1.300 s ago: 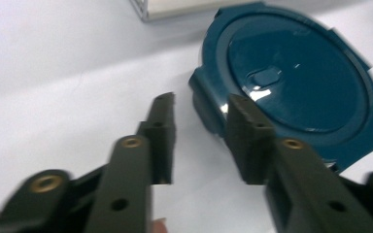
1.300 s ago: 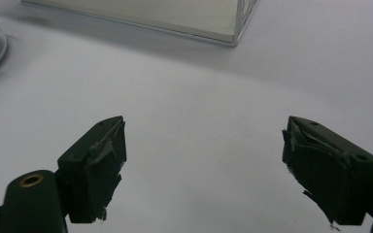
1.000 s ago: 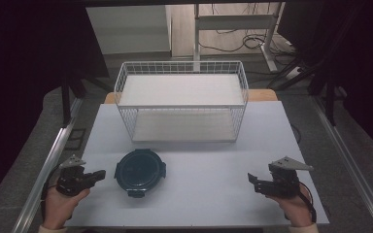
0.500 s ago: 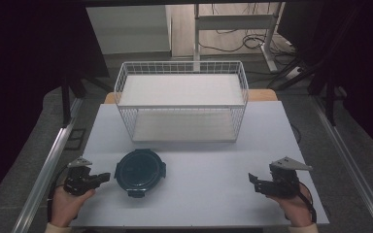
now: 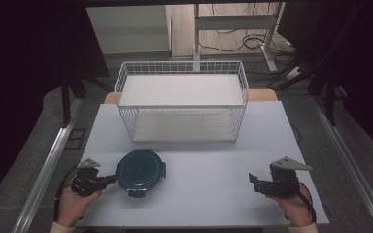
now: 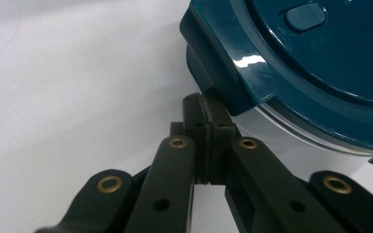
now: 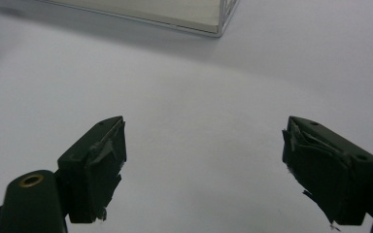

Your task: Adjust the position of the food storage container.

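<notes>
A round dark teal container (image 5: 140, 171) with a clip-on lid sits on the white table (image 5: 209, 194), front left. My left gripper (image 5: 110, 178) lies just left of it, jaws shut with nothing between them. In the left gripper view the closed tips (image 6: 206, 104) meet the underside of a side latch tab (image 6: 213, 68) of the lid (image 6: 320, 63). My right gripper (image 5: 251, 180) rests near the front right of the table, far from the container. Its jaws (image 7: 204, 160) stand wide open over bare table.
A white wire basket (image 5: 182, 104) with two shelves stands at the back middle of the table; its near corner (image 7: 175, 14) appears in the right gripper view. A metal rail (image 5: 48, 165) runs along the table's left side. Cables lie on the floor behind.
My left gripper has slid right and slightly down, up to the container's edge. The right gripper and the container have stayed where they were.
</notes>
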Motion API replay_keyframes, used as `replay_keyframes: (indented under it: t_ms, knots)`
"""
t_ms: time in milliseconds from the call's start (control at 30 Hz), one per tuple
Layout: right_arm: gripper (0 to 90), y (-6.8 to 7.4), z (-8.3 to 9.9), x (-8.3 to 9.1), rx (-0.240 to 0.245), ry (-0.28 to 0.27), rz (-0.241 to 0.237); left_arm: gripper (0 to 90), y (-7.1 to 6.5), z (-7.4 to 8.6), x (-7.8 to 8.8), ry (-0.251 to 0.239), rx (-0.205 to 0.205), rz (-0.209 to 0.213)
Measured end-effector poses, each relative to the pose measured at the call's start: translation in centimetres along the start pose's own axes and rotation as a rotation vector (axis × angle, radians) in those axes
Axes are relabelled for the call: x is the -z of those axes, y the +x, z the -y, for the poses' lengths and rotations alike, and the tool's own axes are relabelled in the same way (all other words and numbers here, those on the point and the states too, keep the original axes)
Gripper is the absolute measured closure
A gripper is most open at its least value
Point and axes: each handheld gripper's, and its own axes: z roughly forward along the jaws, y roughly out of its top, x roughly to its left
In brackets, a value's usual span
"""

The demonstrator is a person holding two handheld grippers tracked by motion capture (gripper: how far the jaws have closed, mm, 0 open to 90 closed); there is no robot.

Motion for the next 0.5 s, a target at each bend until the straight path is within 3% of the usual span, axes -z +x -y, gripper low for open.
replay_keyframes:
  t_ms: [200,500]
  knots:
    - [15.7,0.03,0.01,-0.04,0.002,0.001,0.001,90.0,-0.07,-0.21,0.22,-0.026,0.01,0.033]
    - [15.8,0.23,0.02,-0.09,0.014,0.006,0.0,90.0,-0.41,-0.59,-0.22,-0.022,0.01,0.011]
